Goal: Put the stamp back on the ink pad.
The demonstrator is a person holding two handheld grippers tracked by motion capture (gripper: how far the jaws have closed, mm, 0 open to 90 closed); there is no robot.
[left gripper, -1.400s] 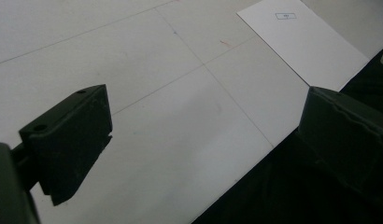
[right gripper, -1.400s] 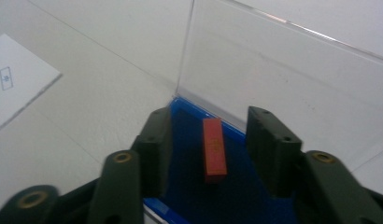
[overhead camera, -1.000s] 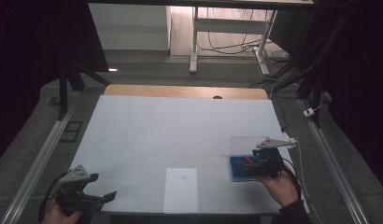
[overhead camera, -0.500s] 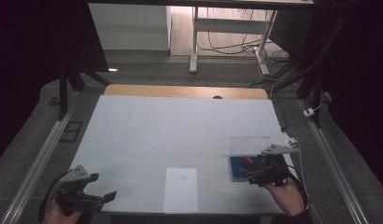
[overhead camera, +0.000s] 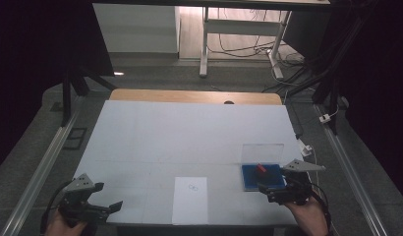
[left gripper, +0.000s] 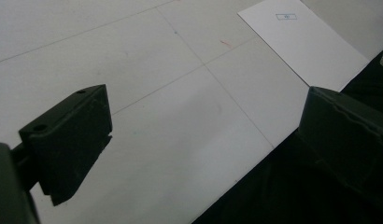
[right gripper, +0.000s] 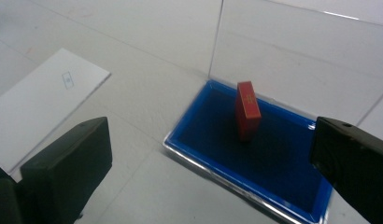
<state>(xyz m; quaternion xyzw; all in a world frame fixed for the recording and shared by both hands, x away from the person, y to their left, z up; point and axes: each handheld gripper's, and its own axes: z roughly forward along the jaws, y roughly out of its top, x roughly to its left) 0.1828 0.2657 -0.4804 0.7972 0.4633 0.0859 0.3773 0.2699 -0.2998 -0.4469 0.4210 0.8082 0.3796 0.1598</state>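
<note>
The right gripper (right gripper: pixel 208 158) hovers with jaws wide apart and empty before the small red rectangular stamp block (right gripper: pixel 247 110), which stands on the blue ink pad (right gripper: pixel 217 140). Probable next move: close on the block. The left gripper (left gripper: pixel 203 135) waits, equally wide and empty.

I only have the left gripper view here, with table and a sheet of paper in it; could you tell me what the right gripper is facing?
Observer: The right gripper faces a blue ink pad with a red stamp standing upright in it.
Operator: Is that gripper holding the stamp?
Observer: No, its jaws stand wide open, short of the stamp.
Operator: Does the pad have a lid?
Observer: Yes, a clear lid stands open behind the pad.
</note>
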